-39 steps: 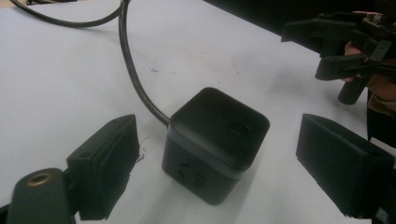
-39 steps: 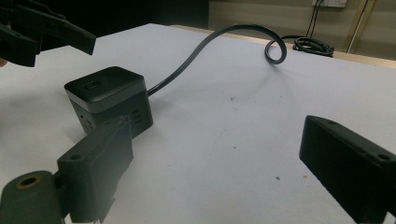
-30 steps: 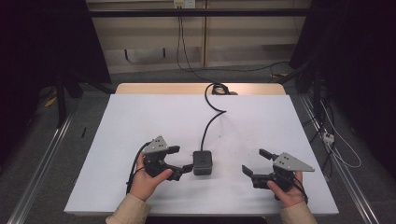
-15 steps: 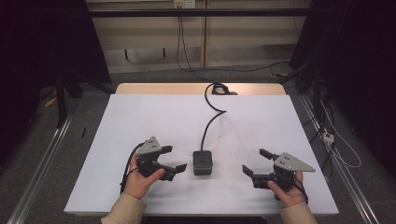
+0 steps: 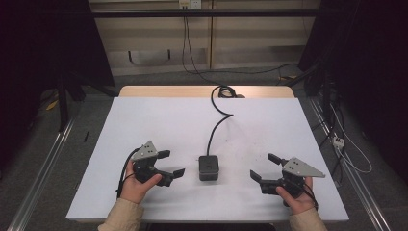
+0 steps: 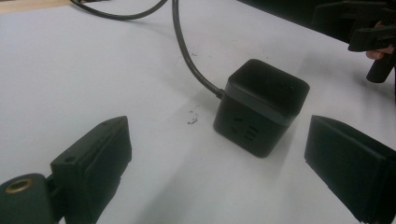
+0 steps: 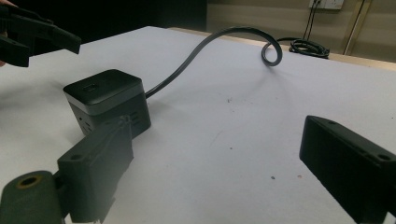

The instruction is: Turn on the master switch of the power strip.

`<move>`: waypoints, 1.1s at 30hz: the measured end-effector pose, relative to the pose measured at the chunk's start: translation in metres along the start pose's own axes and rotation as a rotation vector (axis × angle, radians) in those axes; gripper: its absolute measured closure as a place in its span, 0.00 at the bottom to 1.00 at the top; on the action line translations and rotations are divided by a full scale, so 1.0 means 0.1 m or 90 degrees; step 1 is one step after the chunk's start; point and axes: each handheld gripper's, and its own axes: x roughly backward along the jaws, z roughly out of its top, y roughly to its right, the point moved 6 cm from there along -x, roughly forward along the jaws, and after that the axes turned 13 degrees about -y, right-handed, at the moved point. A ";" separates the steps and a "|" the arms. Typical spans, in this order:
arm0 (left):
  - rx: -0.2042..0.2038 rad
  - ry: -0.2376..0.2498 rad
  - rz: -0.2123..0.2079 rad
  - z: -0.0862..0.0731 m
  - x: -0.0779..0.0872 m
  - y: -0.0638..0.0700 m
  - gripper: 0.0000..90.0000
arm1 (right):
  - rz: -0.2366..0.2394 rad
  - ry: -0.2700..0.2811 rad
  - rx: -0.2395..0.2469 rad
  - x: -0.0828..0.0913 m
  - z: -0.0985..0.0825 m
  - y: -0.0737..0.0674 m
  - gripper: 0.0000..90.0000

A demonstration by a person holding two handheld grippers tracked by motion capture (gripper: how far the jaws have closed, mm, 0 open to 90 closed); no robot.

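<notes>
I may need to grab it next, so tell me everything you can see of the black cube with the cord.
The cube is a black, plastic-looking power block with socket slots on its sides and a small button on its smooth top. It sits flat on the white table, between both open grippers, touching neither. Its cord leaves the far side and curls to the table's far edge.

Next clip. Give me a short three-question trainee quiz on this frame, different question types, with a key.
1. True or false: the left claw is shut on the black cube socket.
2. Where does the cable leave the cube: a) the side facing the person, b) the far side, c) the top?
3. Fill in: the cube sits on the white ____.

Key: 1 false, both it and the right claw are open and apart from the cube; 2 b; 3 table.
</notes>
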 end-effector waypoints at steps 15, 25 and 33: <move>0.007 0.018 0.005 -0.09 0.17 -0.14 0.08 | -0.001 0.000 0.000 0.00 0.00 0.00 0.11; 0.010 0.020 0.015 -0.14 0.26 -0.21 0.08 | 0.000 0.002 0.002 0.00 0.01 0.00 0.11; 0.015 0.020 0.025 -0.20 0.32 -0.27 0.08 | -0.001 0.002 0.002 0.00 0.01 0.00 0.11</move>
